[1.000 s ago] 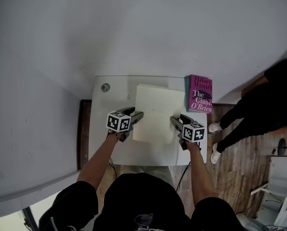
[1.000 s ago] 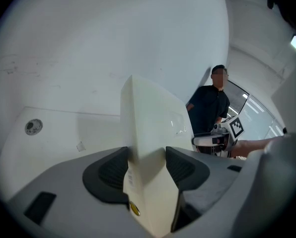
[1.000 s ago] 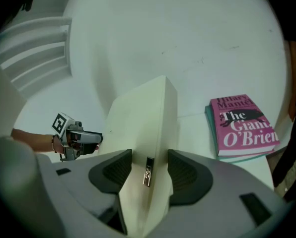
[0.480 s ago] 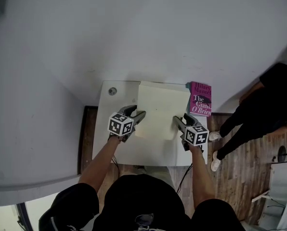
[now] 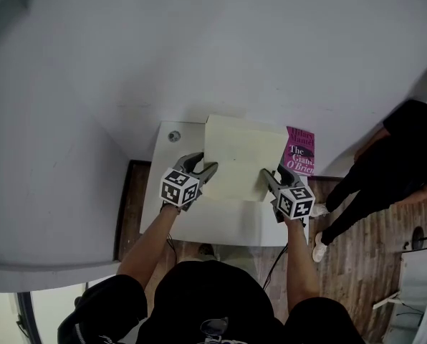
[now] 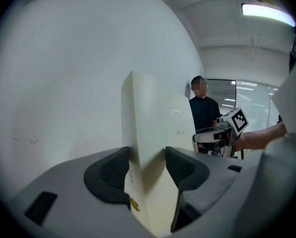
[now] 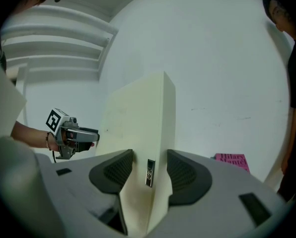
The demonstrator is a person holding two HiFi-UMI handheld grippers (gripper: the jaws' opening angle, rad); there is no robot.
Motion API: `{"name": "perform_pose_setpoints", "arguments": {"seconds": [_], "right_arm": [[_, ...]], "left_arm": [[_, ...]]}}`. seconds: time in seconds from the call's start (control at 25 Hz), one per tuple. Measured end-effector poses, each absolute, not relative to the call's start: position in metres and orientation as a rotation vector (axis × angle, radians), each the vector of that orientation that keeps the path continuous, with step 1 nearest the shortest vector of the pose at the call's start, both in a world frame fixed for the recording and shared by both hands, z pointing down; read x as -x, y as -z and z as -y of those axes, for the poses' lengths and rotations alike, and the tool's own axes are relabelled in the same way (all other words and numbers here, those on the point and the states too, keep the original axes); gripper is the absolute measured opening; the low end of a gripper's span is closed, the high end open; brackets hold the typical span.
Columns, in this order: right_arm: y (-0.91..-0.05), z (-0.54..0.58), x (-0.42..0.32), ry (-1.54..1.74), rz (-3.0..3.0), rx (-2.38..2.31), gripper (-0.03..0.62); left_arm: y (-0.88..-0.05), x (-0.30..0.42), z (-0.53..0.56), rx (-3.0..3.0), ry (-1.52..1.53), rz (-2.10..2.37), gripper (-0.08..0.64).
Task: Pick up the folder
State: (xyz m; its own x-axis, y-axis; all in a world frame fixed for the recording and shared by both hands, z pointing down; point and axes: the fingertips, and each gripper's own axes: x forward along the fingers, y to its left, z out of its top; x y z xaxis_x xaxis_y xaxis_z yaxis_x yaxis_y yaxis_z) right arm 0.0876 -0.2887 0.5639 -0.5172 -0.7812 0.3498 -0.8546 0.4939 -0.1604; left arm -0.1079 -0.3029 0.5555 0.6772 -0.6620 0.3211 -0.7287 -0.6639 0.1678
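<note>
I'm clamping both sets of jaws on the folder (image 5: 241, 156), left gripper (image 5: 208, 170) on its left edge, right gripper (image 5: 268, 178) on its right, holding it up above the table (image 5: 199, 221), and it's hiding the left edge of the book (image 5: 301, 156).

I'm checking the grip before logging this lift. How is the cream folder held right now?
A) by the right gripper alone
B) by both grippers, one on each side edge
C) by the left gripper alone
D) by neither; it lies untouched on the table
B: the left gripper and the right gripper each clamp their jaws on an opposite edge of the folder, as both gripper views show.
</note>
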Motion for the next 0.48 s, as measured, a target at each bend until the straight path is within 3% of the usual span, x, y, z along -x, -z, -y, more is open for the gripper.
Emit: {"name": "perform_pose_setpoints", "arguments": {"seconds": [0.48], "right_arm": [[-0.525, 0.274, -0.087, -0.361, 2.568, -1.422, 0.232]], "left_arm": [[-0.513, 0.109, 0.287, -2.710, -0.283, 1.136, 0.242]]}}
